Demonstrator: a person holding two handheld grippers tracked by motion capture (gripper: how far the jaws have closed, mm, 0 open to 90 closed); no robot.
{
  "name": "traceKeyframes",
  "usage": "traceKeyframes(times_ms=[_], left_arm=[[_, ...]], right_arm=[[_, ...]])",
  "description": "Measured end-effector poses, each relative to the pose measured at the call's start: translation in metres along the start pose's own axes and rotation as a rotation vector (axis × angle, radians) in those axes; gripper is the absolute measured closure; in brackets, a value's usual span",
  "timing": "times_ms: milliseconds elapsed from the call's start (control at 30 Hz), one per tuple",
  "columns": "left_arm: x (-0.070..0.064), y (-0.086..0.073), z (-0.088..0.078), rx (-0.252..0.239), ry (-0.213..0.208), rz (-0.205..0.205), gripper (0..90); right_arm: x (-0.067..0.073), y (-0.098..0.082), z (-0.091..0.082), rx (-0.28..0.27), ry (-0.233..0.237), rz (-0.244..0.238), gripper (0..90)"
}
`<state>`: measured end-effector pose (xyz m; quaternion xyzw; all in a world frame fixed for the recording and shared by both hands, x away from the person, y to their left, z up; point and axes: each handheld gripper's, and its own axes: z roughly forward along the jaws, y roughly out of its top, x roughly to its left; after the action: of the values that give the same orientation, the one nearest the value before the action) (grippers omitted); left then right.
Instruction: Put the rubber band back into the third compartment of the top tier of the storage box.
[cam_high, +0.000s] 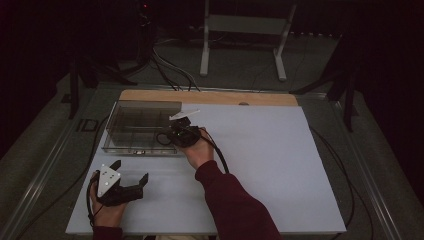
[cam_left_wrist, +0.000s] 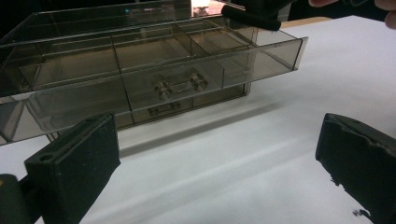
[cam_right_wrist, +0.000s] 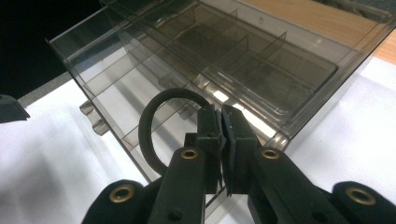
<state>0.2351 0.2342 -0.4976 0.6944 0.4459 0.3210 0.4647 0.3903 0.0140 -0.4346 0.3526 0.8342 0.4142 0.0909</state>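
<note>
Up on the high view: smoky clear organiser box (cam_high: 114, 120) sitting at the far left of the white table (cam_high: 260, 165), top drawer (cam_high: 140, 149) pulled out toward the person. Right gripper (cam_high: 169, 135) hanging over the drawer's right end, jaws together, a black ring (cam_high: 160, 138) dangling from the tips just above the compartments. Down at the near left corner, left gripper (cam_high: 131, 169) resting low over the table, jaws spread wide, nothing between them, well apart from the box.

Over to the left gripper view: two black jaws wide open either side of bare table, left gripper (cam_left_wrist: 215, 158) gripping nothing. Straight ahead, drawer (cam_left_wrist: 261, 60) sticking out from the box, small clear handle (cam_left_wrist: 180, 86) on its front, dividers splitting it into compartments. Top edge, a dark jaw of the right gripper (cam_left_wrist: 252, 18) over the drawer's far end.

Now the right gripper view: right gripper (cam_right_wrist: 223, 135) pressed shut, pads clamped on the ring (cam_right_wrist: 143, 133), loop curling out to the left of the jaws. Directly below, open drawer (cam_right_wrist: 116, 79) and its dividers; touching the drawer or clear of it, can't tell. Wooden board (cam_right_wrist: 317, 18) beyond the box.
</note>
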Motion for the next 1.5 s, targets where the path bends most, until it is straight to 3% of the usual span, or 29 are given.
traceKeyframes(times_ms=[200,300,467,667,1100,1500], left_arm=[[0.000,0.000,0.000,0.001,0.001,0.001,0.6],[0.000,0.000,0.000,0.000,0.000,0.002,0.6],[0.000,0.000,0.000,0.002,-0.001,0.002,0.6],[0.000,0.000,0.000,0.002,-0.002,0.001,0.6],[-0.001,0.000,0.001,0.005,-0.003,0.001,0.6],[-0.001,-0.001,0.001,0.008,-0.003,0.001,0.6]], right_arm=[[0.002,-0.003,0.006,0.031,0.010,-0.005,85.6],[0.002,-0.004,0.008,0.033,0.040,-0.021,71.0],[0.004,-0.004,0.003,-0.007,0.069,-0.043,54.6],[0.002,-0.004,-0.004,-0.034,0.053,-0.051,42.7],[-0.017,-0.004,-0.025,-0.083,-0.004,-0.018,30.4],[-0.039,-0.015,-0.049,-0.109,-0.066,-0.001,21.9]])
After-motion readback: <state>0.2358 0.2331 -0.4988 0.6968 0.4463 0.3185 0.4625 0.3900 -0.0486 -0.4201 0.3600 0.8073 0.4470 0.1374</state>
